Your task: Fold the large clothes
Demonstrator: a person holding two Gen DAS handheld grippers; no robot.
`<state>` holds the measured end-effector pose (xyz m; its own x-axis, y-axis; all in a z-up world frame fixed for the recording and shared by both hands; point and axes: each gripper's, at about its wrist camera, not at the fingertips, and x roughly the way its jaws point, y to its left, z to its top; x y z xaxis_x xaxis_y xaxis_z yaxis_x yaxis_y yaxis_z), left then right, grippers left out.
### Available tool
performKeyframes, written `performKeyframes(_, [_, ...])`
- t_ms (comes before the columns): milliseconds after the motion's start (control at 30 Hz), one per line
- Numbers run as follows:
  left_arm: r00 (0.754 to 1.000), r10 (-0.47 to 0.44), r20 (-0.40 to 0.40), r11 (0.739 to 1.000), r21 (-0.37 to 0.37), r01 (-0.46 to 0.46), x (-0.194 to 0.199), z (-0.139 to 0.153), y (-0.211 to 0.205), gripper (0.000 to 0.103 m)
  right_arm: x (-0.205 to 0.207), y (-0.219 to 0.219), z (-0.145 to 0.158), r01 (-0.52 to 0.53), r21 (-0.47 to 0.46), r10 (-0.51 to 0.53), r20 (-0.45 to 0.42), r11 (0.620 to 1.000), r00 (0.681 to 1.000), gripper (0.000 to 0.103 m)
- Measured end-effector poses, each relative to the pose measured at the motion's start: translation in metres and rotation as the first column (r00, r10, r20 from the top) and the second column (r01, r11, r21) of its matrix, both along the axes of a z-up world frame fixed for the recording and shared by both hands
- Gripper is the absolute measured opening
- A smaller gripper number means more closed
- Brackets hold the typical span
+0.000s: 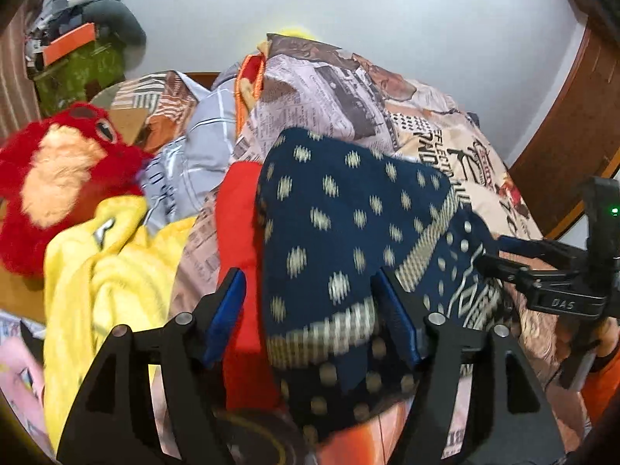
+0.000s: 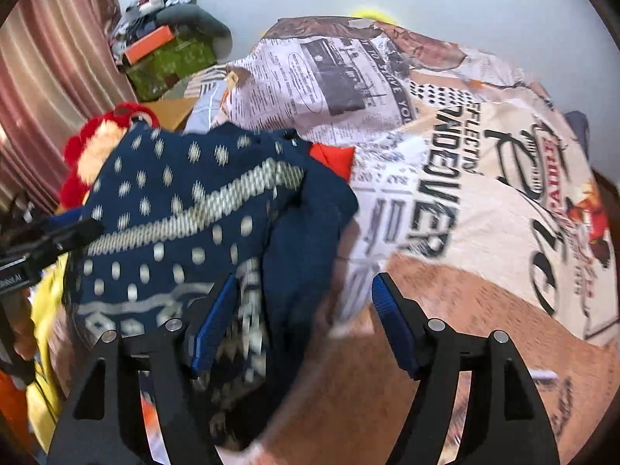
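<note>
Jaws of left gripper (image 1: 312,310) and right gripper (image 2: 304,316) spread, unpinched; crumpled navy dotted woven garment (image 1: 348,217) between.

Bed crowded: plush (image 1: 58,178) and yellow cloth (image 1: 104,271) block left edge; navy garment (image 1: 348,232) mid; quilt (image 2: 484,193) right side bare.

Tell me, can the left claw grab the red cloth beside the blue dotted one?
Probably yes. The left claw is open, and the red cloth lies uncovered just ahead of its left finger, beside the navy dotted garment.
</note>
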<state>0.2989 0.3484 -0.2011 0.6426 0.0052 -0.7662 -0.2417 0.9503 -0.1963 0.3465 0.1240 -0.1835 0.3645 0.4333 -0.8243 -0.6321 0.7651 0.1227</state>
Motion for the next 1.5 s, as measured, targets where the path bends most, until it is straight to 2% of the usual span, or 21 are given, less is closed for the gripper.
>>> performKeyframes(100, [1.0,0.016,-0.016,1.0,-0.023,-0.016,-0.016,-0.001,-0.002,0.07,-0.008,-0.01,0.002,0.017,-0.024,-0.017,-0.004,1.0,1.0,0.068])
performKeyframes(233, [0.999,0.034,-0.016,0.999,-0.019,-0.035,-0.035,0.01,-0.009,0.07,-0.021,-0.023,0.016,0.043,0.008,-0.043,-0.012,0.999,0.999,0.068])
performKeyframes(367, [0.998,0.049,0.025,0.998,0.025,-0.05,-0.058,0.042,-0.022,0.07,-0.043,-0.026,0.049,0.034,0.062,-0.037,0.049,0.998,0.998,0.068])
performKeyframes(567, [0.985,0.048,0.166,0.991,0.114,-0.068,-0.1,0.108,-0.054,0.07,-0.089,-0.035,0.113,-0.022,0.179,-0.009,0.167,0.984,0.986,0.068])
performKeyframes(700, [0.96,0.032,0.279,0.987,0.144,-0.075,-0.131,0.151,-0.076,0.07,-0.122,-0.045,0.151,-0.057,0.243,-0.008,0.259,0.968,0.966,0.068])
performKeyframes(800, [0.929,0.016,0.369,0.981,0.175,-0.087,-0.16,0.182,-0.095,0.07,-0.15,-0.056,0.18,-0.082,0.296,-0.027,0.347,0.952,0.937,0.068])
performKeyframes(900, [0.885,0.004,0.466,0.974,0.199,-0.11,-0.193,0.211,-0.116,0.07,-0.177,-0.074,0.205,-0.095,0.374,-0.076,0.418,0.923,0.905,0.068])
performKeyframes(1067, [0.817,-0.027,0.577,0.952,0.264,-0.155,-0.236,0.238,-0.149,0.07,-0.218,-0.097,0.23,-0.105,0.461,-0.156,0.492,0.881,0.856,0.068])
performKeyframes(1200, [0.768,-0.037,0.639,0.928,0.307,-0.211,-0.265,0.245,-0.174,0.07,-0.249,-0.107,0.238,-0.116,0.485,-0.198,0.549,0.867,0.812,0.068])
performKeyframes(1367, [0.751,-0.042,0.659,0.927,0.307,-0.217,-0.284,0.239,-0.194,0.07,-0.269,-0.104,0.234,-0.113,0.476,-0.214,0.579,0.872,0.787,0.068])
performKeyframes(1433, [0.751,-0.034,0.659,0.928,0.3,-0.221,-0.287,0.236,-0.198,0.071,-0.273,-0.103,0.23,-0.104,0.466,-0.22,0.588,0.879,0.778,0.069])
performKeyframes(1500, [0.755,-0.018,0.655,0.932,0.284,-0.225,-0.29,0.233,-0.199,0.081,-0.277,-0.099,0.227,-0.092,0.449,-0.219,0.593,0.889,0.775,0.079])
